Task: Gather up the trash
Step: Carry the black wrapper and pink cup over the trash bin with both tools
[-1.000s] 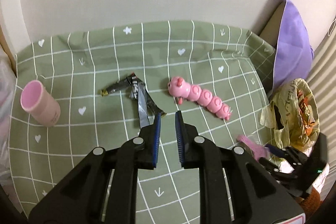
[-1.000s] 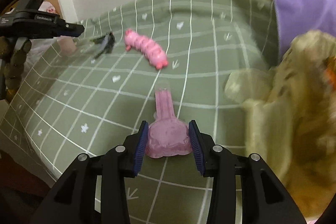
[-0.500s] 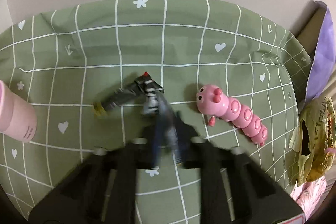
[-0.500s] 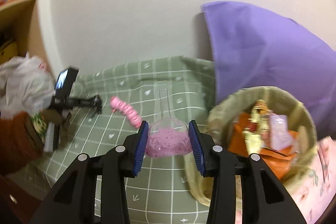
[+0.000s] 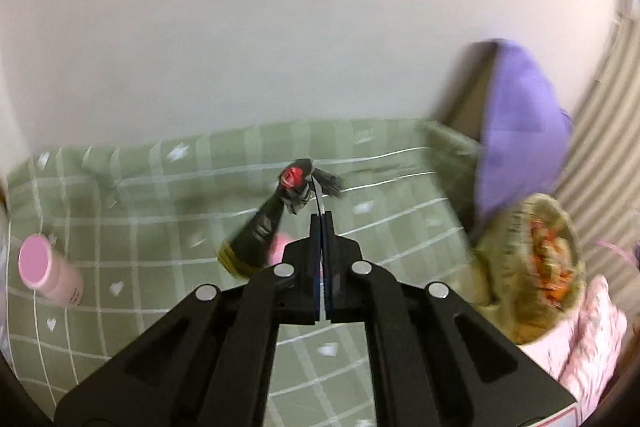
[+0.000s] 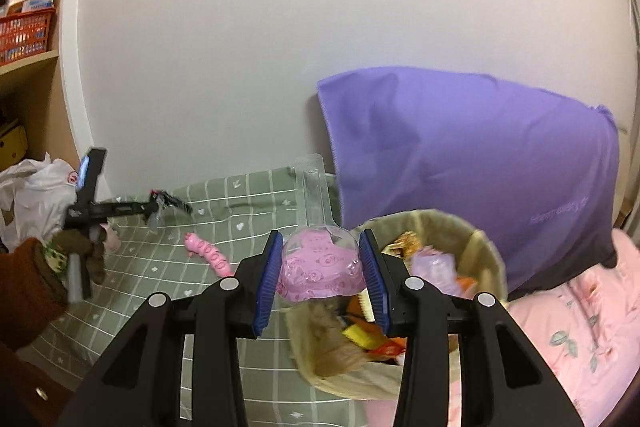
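Left wrist view: the left gripper (image 5: 321, 217) had its jaws clamped tight on a dark wrapper (image 5: 276, 211), lifted above the green cloth (image 5: 160, 195). Right wrist view: the right gripper (image 6: 322, 263) pinched a clear pink-lined package (image 6: 320, 267) over the trash basket (image 6: 486, 259) off the cloth's right edge.

Green checked bedcover (image 6: 256, 203) carries a pink caterpillar toy (image 6: 208, 254) and pink cup (image 5: 48, 277).

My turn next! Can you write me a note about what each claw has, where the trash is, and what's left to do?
Left claw: shut on the dark wrapper, lifted off the green cloth.
Right claw: shut on the clear plastic package, at the rim of the trash bag.
Done: both pieces picked up; the bag already holds trash.
Left: drop both in the bag. The pink caterpillar toy and pink cup sit on the cloth.
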